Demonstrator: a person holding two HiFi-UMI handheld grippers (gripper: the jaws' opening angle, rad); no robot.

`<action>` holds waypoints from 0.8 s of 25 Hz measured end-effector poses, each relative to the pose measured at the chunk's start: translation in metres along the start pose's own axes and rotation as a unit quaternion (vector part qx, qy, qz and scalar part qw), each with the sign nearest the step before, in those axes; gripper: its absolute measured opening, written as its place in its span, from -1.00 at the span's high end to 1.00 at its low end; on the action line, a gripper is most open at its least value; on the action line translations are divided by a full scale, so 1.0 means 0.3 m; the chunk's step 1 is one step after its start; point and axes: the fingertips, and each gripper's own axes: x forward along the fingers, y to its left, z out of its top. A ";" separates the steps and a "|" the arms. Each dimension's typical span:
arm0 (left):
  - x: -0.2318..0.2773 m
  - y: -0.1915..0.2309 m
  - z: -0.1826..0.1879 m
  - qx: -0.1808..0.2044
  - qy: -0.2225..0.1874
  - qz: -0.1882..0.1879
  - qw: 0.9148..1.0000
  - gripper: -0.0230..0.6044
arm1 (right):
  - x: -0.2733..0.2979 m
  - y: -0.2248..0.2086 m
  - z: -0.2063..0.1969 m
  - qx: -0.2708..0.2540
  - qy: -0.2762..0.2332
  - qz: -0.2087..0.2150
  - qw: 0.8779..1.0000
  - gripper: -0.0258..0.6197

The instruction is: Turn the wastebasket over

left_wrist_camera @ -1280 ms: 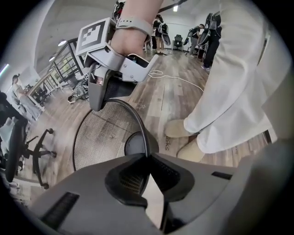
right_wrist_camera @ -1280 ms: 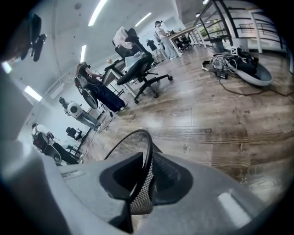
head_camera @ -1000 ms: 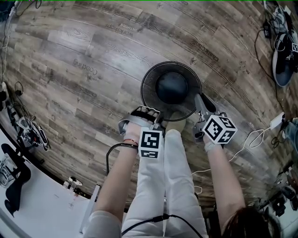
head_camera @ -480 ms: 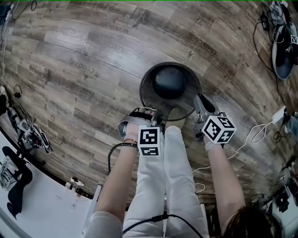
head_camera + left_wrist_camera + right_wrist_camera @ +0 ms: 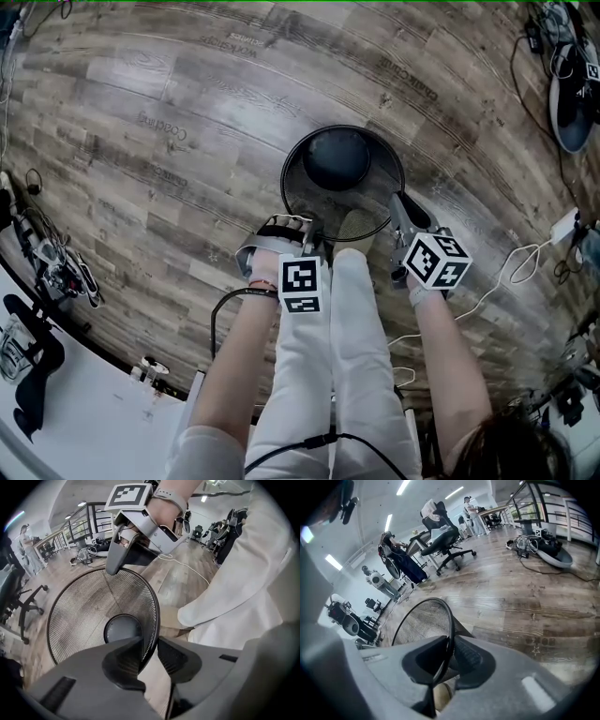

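The black wire-mesh wastebasket [image 5: 336,159] stands upright on the wood floor, mouth up, just ahead of the person's feet. My left gripper [image 5: 314,244] sits on the near left part of the rim. Its jaws are opening: the rim [image 5: 154,620] runs between the pads of the left gripper [image 5: 150,656] with a gap showing. My right gripper [image 5: 397,202] is on the near right part of the rim. In the right gripper view its jaws are closing, and the right gripper [image 5: 449,658] pinches the wastebasket [image 5: 424,620] rim. The left gripper view shows the right gripper [image 5: 112,569] across the mouth.
The person's white trouser legs [image 5: 328,356] and a shoe [image 5: 356,225] are right behind the basket. Cables [image 5: 520,272] and a grey dish-shaped object [image 5: 572,103] lie to the right. A white table [image 5: 84,394] is at the lower left. An office chair [image 5: 447,541] stands farther off.
The basket's bottom disc has shifted up and left inside the rim outline. Both grippers have moved slightly along with the near rim.
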 end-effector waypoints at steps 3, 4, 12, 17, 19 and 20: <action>0.002 -0.006 0.008 -0.026 -0.008 0.008 1.000 0.62 | -0.006 -0.010 -0.011 0.007 -0.002 -0.006 1.000 0.78; 0.001 -0.001 0.009 -0.037 -0.011 0.011 0.999 0.60 | -0.006 -0.010 -0.008 0.005 -0.004 -0.006 1.000 0.78; -0.068 0.011 0.023 -0.070 -0.037 0.043 0.996 0.53 | -0.016 0.031 0.013 -0.020 -0.016 0.014 1.000 0.43; -0.134 -0.010 0.001 -0.113 -0.044 0.032 0.992 0.53 | -0.064 0.055 0.040 -0.031 -0.020 0.010 0.999 0.37; -0.168 -0.016 0.004 -0.144 -0.061 0.016 0.987 0.53 | -0.094 0.056 0.060 -0.042 -0.022 0.002 0.999 0.35; -0.190 -0.014 0.011 -0.161 -0.075 0.011 0.984 0.53 | -0.110 0.056 0.072 -0.050 -0.024 -0.002 0.998 0.34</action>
